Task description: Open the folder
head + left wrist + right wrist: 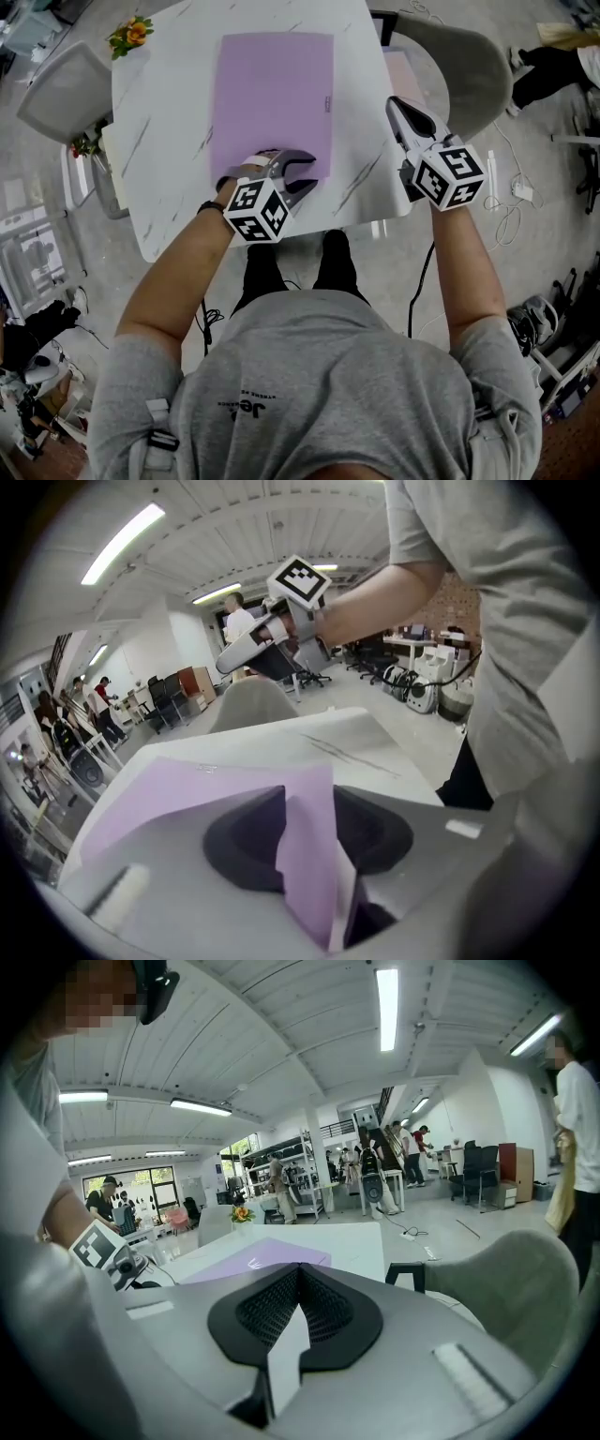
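A lilac folder (272, 94) lies flat on the white marble table (164, 122). My left gripper (305, 173) is at the folder's near right corner, jaws apart. In the left gripper view the cover's corner (305, 846) is bent up and stands between the two dark pads of the left gripper (309, 808), with a gap still beside it. My right gripper (401, 111) hovers over the table's right edge, beside the folder, shut and empty. In the right gripper view its tips (298, 1274) meet, and the folder (253, 1258) lies beyond them.
A bunch of orange flowers (131, 33) stands at the table's far left corner. Grey chairs flank the table at the left (66, 89) and far right (459, 56). Cables and a power strip (516, 192) lie on the floor to the right. People stand in the room behind.
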Motion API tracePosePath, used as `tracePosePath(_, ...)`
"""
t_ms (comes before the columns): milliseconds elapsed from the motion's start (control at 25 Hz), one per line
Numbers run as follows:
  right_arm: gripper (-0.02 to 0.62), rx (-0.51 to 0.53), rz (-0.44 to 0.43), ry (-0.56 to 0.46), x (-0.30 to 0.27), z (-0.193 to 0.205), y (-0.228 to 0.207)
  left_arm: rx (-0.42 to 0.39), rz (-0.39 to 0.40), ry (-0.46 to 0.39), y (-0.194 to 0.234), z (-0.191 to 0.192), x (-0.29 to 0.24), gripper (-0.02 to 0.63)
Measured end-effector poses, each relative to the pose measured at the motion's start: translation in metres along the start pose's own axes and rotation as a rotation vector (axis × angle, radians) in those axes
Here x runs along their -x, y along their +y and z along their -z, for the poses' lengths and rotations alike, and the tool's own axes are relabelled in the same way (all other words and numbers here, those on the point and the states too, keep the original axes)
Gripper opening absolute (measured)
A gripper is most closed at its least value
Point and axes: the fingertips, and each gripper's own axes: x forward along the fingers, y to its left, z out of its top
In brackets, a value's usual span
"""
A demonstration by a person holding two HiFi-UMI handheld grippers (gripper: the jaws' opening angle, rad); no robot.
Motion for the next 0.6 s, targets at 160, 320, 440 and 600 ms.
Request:
tracePosePath(160,-0.003,0.000,0.000,-0.001,0.000,-0.002,0.002,0.107,0.040,-0.063,0.003,-0.006,0.008,0.191)
tracePosePath(320,-0.003,0.002,-0.002,-0.002,-0.001,-0.004,0.005,0.211,0.105,-0.125,0.004,-0.011,0.014,0.170)
tracePosePath(440,-0.003,0.003,-0.004,-0.001,-0.002,-0.005,0.006,0.276,0.129,-0.180,0.008,-0.015,0.017,0.144)
tracePosePath(600,-0.003,0.004,-0.003,-0.001,-0.001,-0.006,0.006,0.346,0.061,-0.266,0.022,-0.024,0.031,0.098)
